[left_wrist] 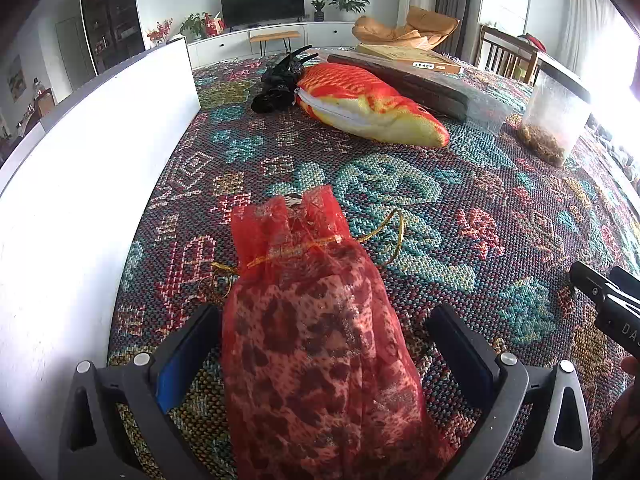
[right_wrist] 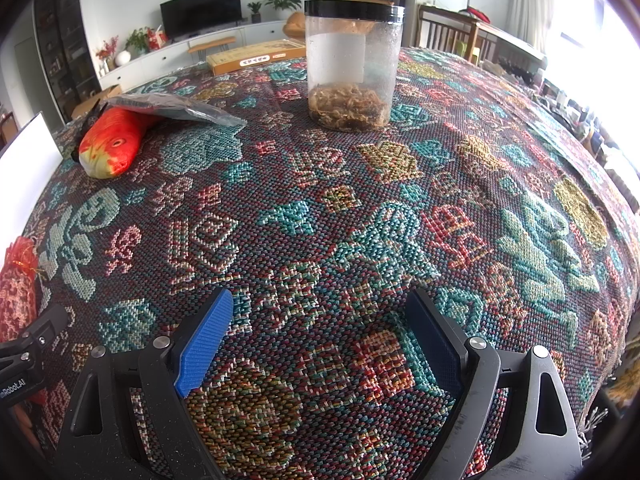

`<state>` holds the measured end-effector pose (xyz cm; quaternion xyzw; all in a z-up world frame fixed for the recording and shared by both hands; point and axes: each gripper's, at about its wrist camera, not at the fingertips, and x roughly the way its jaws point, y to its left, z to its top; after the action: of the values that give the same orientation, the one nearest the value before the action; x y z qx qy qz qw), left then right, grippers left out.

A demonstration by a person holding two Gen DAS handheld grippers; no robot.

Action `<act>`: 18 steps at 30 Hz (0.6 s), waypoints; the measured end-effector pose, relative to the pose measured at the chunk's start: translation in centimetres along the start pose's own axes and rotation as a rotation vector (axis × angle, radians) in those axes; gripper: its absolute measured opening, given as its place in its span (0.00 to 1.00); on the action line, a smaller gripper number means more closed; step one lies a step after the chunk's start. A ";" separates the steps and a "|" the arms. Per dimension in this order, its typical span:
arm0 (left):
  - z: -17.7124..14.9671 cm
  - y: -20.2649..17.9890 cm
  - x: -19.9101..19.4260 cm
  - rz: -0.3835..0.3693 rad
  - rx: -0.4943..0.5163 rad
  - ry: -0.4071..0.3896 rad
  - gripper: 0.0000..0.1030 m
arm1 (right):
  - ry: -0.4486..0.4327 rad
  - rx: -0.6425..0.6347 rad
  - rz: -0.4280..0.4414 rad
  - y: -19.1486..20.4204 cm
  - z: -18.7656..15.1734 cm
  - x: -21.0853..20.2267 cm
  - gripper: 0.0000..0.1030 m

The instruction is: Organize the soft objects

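Observation:
A red mesh drawstring pouch (left_wrist: 320, 340) stuffed with leopard-print cloth lies on the patterned tablecloth (left_wrist: 460, 208), its gold cord trailing to the right. My left gripper (left_wrist: 326, 312) is open around it: the left pad sits close against the pouch and the right pad stands clear of it. The pouch (right_wrist: 16, 280) also shows at the left edge of the right wrist view. My right gripper (right_wrist: 320, 296) hovers open over bare cloth with nothing between its blue pads. A red and yellow fish plush (left_wrist: 372, 108) lies further back.
A white box wall (left_wrist: 80, 200) runs along the left. Beside the fish are a black bundle (left_wrist: 280, 84) and a dark flat pack in plastic (left_wrist: 420, 84). A clear jar (right_wrist: 352, 68) with a black lid stands beyond the right gripper. A yellow box (right_wrist: 256, 58) lies at the far edge.

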<state>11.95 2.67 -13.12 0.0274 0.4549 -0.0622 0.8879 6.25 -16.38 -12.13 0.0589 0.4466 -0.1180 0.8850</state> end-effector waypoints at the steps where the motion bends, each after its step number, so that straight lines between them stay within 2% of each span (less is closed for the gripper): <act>1: 0.0 0.0 0.0 0.000 0.000 0.000 1.00 | 0.000 0.000 0.000 0.0 0.0 0.0 0.87; 10: 0.0 0.0 0.0 0.000 0.000 0.000 1.00 | 0.000 0.000 0.001 0.0 0.0 0.0 0.87; 13: 0.0 0.0 0.0 0.000 0.000 0.000 1.00 | 0.000 0.006 0.051 -0.4 0.2 -0.7 0.87; 15: -0.1 0.0 -0.1 0.000 0.000 -0.001 1.00 | -0.069 0.006 0.095 -0.6 0.7 -2.3 0.87; 18: -0.1 0.0 0.0 0.000 -0.001 -0.001 1.00 | -0.168 -0.148 0.108 1.4 2.3 -3.4 0.87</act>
<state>11.89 2.69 -13.12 0.0272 0.4546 -0.0619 0.8881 6.48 -14.96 -8.06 0.0072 0.3747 -0.0417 0.9262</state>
